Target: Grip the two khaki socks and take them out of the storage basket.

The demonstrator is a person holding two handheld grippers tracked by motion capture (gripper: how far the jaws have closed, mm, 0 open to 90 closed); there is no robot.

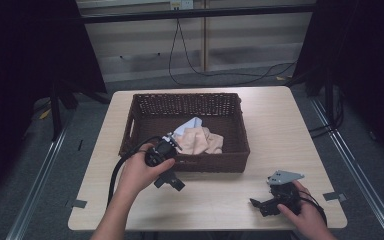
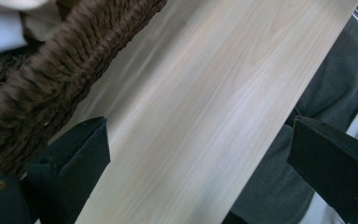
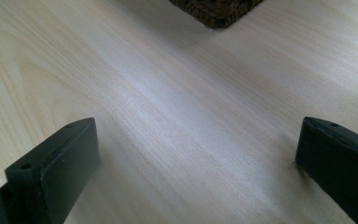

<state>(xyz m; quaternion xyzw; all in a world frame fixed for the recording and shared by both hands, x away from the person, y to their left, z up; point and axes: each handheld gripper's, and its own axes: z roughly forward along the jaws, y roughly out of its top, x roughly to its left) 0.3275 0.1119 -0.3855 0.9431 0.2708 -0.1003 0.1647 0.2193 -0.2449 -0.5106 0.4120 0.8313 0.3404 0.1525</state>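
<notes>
Cloths (image 1: 200, 139) already in the basket (image 1: 237, 150): 1 peach, 1 pale blue beneath, bunched near the front wall. Nothing else lying loose on the table (image 1: 275, 120), so the loading probably done.

Left gripper (image 1: 172, 181) just outside the basket's front wall, jaws spread wide, nothing between them; basket rim (image 2: 51, 79) close by in the left gripper view, cloth edge (image 2: 2, 28) barely glimpsed beyond, too blurred for detail.

Right gripper (image 1: 262, 205) low on the table's near right corner, well apart from the basket, jaws wide and empty over bare wood (image 3: 177, 93).

Left to do: little, perhaps only parking both grippers.
</notes>
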